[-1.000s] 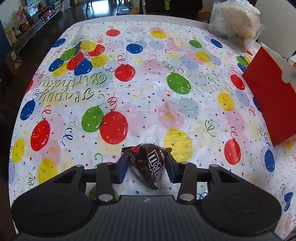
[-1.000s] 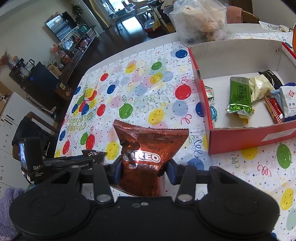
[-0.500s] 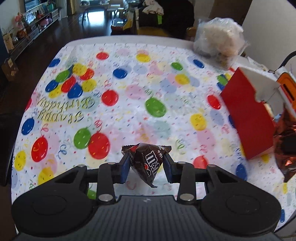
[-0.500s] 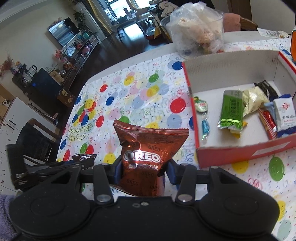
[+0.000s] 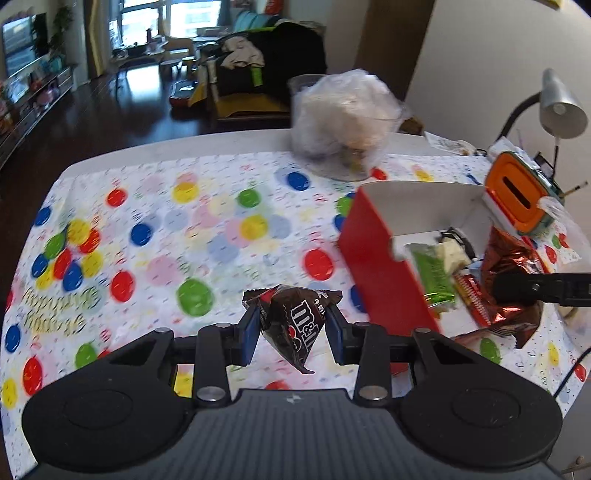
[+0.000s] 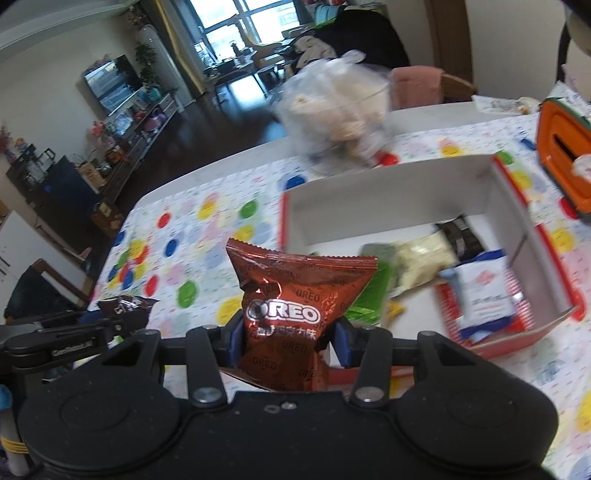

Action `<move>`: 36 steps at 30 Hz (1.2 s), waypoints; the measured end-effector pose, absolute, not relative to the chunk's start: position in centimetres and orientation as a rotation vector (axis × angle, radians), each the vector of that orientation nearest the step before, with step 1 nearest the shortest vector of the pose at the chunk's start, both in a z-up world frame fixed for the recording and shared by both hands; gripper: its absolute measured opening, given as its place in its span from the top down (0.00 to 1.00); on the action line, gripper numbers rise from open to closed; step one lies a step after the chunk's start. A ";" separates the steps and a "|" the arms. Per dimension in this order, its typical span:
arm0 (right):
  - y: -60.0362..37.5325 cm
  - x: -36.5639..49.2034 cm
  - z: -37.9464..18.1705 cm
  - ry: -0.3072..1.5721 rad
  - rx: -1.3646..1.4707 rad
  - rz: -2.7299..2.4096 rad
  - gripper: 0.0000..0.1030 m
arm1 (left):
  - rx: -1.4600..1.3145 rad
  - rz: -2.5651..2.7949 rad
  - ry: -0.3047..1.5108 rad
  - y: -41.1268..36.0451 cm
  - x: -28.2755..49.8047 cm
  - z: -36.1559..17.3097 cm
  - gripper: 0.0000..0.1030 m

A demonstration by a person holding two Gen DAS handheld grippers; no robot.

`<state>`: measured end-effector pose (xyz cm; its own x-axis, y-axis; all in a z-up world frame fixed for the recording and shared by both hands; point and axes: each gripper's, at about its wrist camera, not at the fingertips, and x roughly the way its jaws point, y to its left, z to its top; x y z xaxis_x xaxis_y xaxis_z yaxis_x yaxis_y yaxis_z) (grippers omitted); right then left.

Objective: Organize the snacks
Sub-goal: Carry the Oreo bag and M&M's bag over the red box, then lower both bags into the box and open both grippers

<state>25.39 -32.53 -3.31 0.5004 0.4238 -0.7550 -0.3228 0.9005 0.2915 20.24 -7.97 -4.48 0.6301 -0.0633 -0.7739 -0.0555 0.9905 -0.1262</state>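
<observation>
The left gripper (image 5: 291, 328) pinches a brown M&M's packet (image 5: 293, 325) between its blue pads, held above the balloon-print birthday tablecloth (image 5: 207, 236) just left of the red cardboard box (image 5: 384, 273). The right gripper (image 6: 288, 341) is clamped on a red Oreo packet (image 6: 291, 299), upright over the near edge of the same box (image 6: 399, 199). Inside the white-lined box lie a green packet (image 6: 373, 288), a pale yellow packet (image 6: 421, 262), a dark packet (image 6: 460, 236) and a blue-and-white packet (image 6: 484, 291). At the table's far edge stands a clear plastic bag of pale snacks (image 5: 343, 122), and right of the box an orange container (image 5: 517, 192) below a grey desk lamp (image 5: 557, 105). Beyond the table lies a dark wooden floor (image 5: 110, 110), a TV (image 6: 109, 85) on the left wall, and bright windows (image 6: 240, 22) at the back.
</observation>
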 end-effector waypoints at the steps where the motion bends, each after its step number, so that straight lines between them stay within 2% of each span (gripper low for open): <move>1: -33.2 25.8 -3.2 0.942 0.114 0.447 0.56 | -0.134 -0.017 0.888 -8.8 20.7 -4.3 0.64; 12: -39.2 31.0 -3.6 0.934 0.087 0.347 0.56 | -0.048 -0.142 0.904 -17.8 26.0 -3.6 0.64; 23: -42.1 37.2 -6.8 1.030 0.061 0.285 0.56 | 0.030 -0.209 0.983 -24.1 31.0 -5.3 0.64; 36: -40.3 41.5 -9.5 1.128 -0.028 0.332 0.55 | 0.048 -0.186 1.124 -25.8 35.8 -8.7 0.64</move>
<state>41.53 -40.32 -9.48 0.3852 0.2463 -0.8894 -0.2747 0.9507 0.1443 35.81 -25.82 -8.70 0.4181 -0.1243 -0.8999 0.1728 0.9834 -0.0556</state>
